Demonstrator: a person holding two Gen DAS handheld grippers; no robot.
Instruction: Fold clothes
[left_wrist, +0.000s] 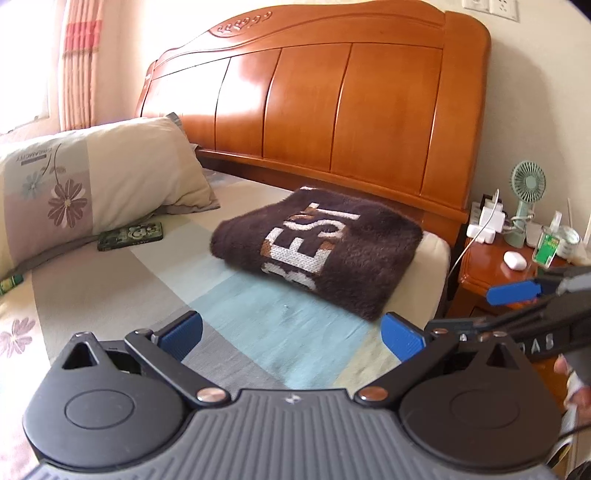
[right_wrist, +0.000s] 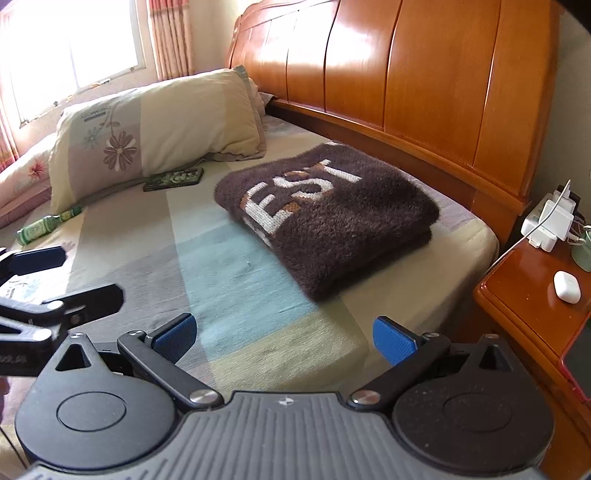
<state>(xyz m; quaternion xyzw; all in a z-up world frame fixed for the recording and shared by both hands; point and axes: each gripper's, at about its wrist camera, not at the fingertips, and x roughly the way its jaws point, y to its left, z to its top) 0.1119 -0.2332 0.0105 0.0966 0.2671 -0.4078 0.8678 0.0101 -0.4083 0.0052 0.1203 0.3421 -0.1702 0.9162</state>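
Lying folded, brown sweater (right_wrist: 332, 218) on bed (right_wrist: 229, 266); pillow (right_wrist: 159, 133), phone (right_wrist: 173, 178) nearby

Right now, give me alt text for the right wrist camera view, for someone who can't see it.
A folded, fuzzy dark brown sweater with white knitted letters lies on a pastel patchwork bedsheet by a glossy wooden headboard. The open right gripper frames the foreground, holding nothing. A floral cream pillow sits left, a wooden nightstand right.
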